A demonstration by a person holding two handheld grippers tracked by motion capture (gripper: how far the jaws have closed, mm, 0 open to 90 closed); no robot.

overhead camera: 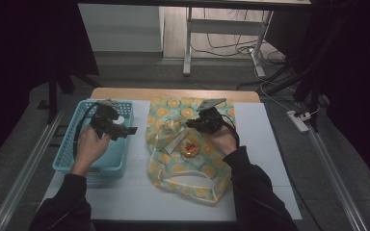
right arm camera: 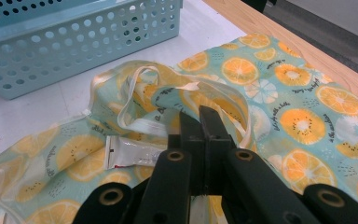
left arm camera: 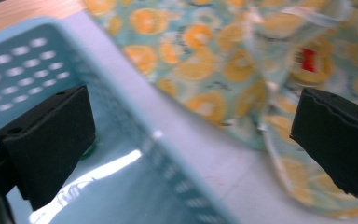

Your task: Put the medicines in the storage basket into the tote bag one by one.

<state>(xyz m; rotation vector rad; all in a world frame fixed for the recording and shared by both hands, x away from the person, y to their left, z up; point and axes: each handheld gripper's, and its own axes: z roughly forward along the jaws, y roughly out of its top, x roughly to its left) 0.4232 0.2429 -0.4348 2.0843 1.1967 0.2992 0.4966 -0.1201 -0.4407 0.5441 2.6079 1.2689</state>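
A fabric bag [overhead camera: 192,175] printed with orange slices lies flat on the white mat. My right gripper [overhead camera: 191,123] is shut on the bag's upper rim [right arm camera: 168,95] near a pale handle strap, holding the mouth a little raised. Inside the mouth lie a white tube [overhead camera: 176,142] [right arm camera: 130,154] and a round item with a red label [overhead camera: 191,148] [left arm camera: 310,65]. My left gripper [overhead camera: 125,130] hovers over the light blue plastic basket [overhead camera: 72,144], jaws wide open [left arm camera: 191,140] with nothing between them, straddling the basket's right wall [left arm camera: 135,116].
A small white object [overhead camera: 119,119] sits in the basket beside the left gripper. The wooden table edge [overhead camera: 173,93] runs behind the bag. White mat [overhead camera: 260,144] lies bare to the bag's right and in front. The perforated basket wall [right arm camera: 74,42] stands close to the bag's left.
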